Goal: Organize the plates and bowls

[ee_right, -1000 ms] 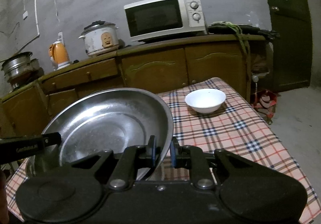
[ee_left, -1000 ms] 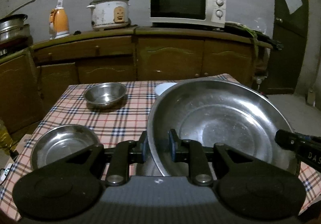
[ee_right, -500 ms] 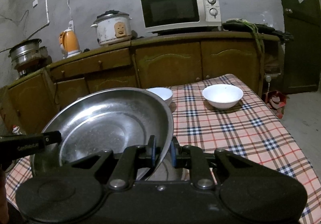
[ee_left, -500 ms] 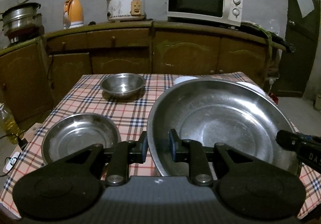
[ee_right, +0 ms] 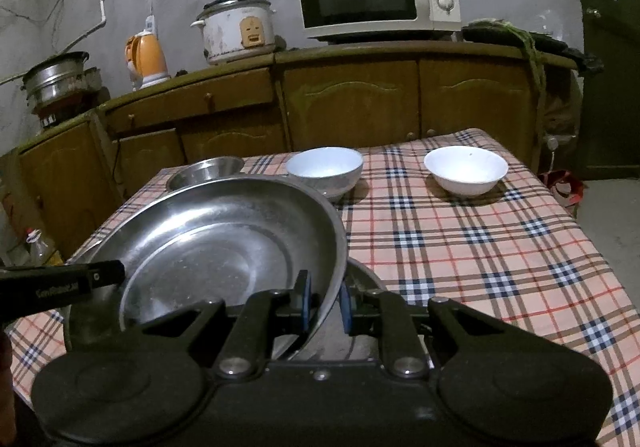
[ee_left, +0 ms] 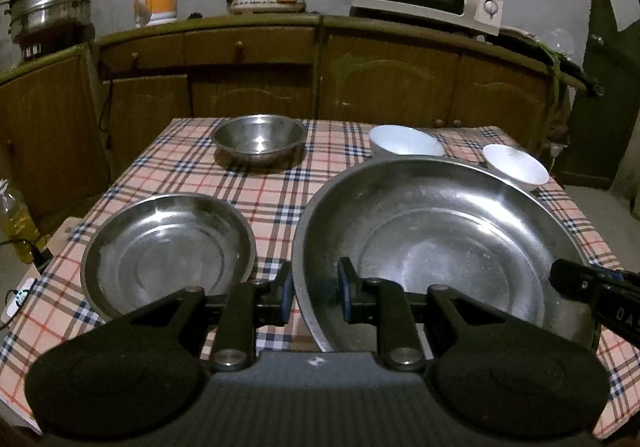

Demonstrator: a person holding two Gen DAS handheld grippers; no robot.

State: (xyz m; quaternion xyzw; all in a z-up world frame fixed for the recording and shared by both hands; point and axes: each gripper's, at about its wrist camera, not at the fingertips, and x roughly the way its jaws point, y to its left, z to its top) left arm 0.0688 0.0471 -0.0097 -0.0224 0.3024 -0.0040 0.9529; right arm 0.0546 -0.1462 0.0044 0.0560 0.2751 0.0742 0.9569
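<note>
Between the two grippers, a large steel plate (ee_left: 440, 247) is hanging above the checked tablecloth (ee_right: 460, 247): the left gripper (ee_left: 314, 293) is pinching its left rim, the right gripper (ee_right: 325, 303) is clamping the opposite rim. Both should probably be keeping level and lowering together, so the plate is not tipping or slipping. Counted outward: two steel plates, the smaller steel plate (ee_left: 168, 251) lying just beside; one steel bowl (ee_left: 259, 138); two white bowls (ee_right: 325, 171) (ee_right: 466, 171) sitting farther back.
</note>
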